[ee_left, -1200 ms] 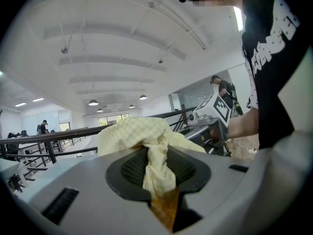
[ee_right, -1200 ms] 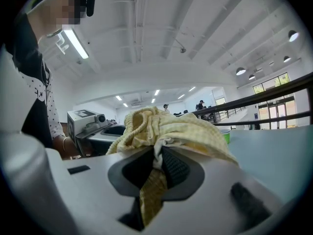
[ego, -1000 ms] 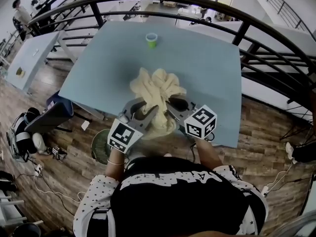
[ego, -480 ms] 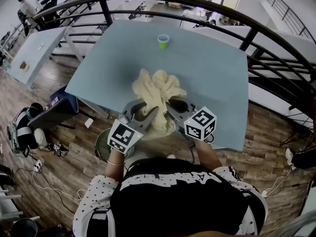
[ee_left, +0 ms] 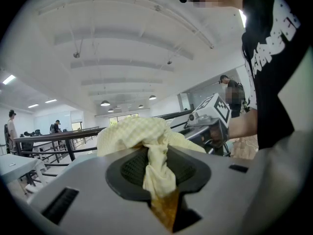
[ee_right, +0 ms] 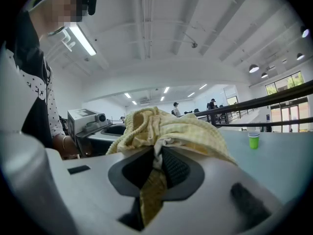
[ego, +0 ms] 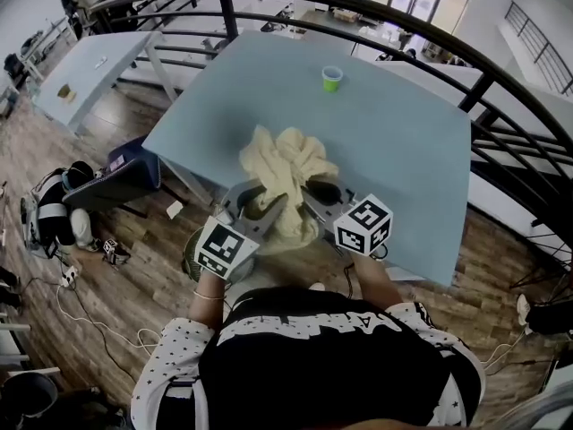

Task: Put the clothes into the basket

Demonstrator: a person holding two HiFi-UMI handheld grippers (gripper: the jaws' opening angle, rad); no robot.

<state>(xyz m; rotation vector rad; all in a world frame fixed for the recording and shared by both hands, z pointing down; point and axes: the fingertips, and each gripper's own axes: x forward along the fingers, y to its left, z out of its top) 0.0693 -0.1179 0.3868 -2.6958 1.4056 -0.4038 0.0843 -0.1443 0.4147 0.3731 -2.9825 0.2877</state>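
Note:
A crumpled pale-yellow checked cloth (ego: 285, 170) hangs in the air between both grippers, above the near edge of the blue table (ego: 403, 150). My left gripper (ego: 257, 207) is shut on the cloth's left side; a twisted fold of the cloth (ee_left: 157, 168) is pinched between its dark pads. My right gripper (ego: 313, 195) is shut on the right side, with the cloth (ee_right: 166, 129) bunched over its jaws. A round green wire basket (ego: 191, 253) stands on the wooden floor below the left gripper, mostly hidden by its marker cube.
A small green cup (ego: 332, 79) stands far back on the table; it also shows as the cup (ee_right: 253, 140) in the right gripper view. A dark bag (ego: 121, 182) and other gear lie on the floor to the left. A curved black railing (ego: 488, 83) runs behind the table.
Both grippers, still shut on the cloth, have carried it left and back from the table's middle to its near edge. More of the basket shows below.

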